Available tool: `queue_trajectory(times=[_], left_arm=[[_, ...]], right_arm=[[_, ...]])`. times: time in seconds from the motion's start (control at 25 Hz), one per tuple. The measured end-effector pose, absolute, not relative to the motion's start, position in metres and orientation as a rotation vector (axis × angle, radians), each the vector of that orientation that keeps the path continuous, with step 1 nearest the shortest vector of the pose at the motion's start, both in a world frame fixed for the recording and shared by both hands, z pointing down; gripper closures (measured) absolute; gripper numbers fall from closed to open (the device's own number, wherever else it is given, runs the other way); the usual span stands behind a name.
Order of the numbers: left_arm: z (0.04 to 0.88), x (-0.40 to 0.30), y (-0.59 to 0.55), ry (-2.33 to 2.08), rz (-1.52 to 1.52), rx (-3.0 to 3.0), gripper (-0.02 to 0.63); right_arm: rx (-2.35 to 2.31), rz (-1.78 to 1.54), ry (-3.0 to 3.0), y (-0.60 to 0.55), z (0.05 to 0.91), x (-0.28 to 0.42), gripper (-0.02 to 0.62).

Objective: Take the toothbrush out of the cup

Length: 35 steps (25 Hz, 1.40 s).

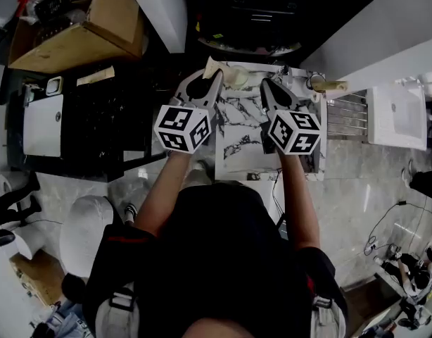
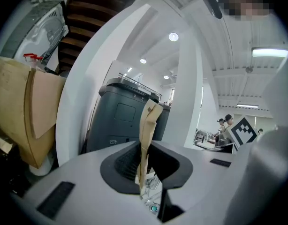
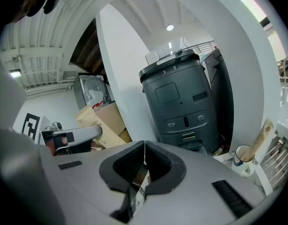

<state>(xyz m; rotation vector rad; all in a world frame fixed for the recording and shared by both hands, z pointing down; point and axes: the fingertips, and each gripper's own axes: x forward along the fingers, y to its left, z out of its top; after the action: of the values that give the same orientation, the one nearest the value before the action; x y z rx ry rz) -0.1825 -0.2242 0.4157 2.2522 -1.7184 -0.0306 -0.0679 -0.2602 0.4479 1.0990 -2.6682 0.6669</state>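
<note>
Two grippers are being held above one marble-veined tabletop (image 1: 237,143), each bearing one cube of square black-and-white markers. One strip (image 2: 147,125), flat, tan, creased and paper-like, is being pinched upright between the ribbed dark pads of the left gripper (image 1: 205,79). The jaws of the right gripper (image 1: 267,84) are being pressed together on nothing. One round white cup (image 3: 241,154) is being shown at the tabletop's far right corner. One slim tan wooden stick (image 3: 259,138), seemingly the toothbrush, is leaning in it, well apart from both grippers.
</note>
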Motion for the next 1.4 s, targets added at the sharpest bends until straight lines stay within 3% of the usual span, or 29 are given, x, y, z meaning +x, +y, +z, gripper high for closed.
queue_trajectory(times=[1.4], left_arm=[[0.371,-0.222,-0.115,-1.623,-0.167,2.395,0.548]], right_arm=[[1.114,0.463,-2.725,-0.164,0.384,-0.140,0.561]])
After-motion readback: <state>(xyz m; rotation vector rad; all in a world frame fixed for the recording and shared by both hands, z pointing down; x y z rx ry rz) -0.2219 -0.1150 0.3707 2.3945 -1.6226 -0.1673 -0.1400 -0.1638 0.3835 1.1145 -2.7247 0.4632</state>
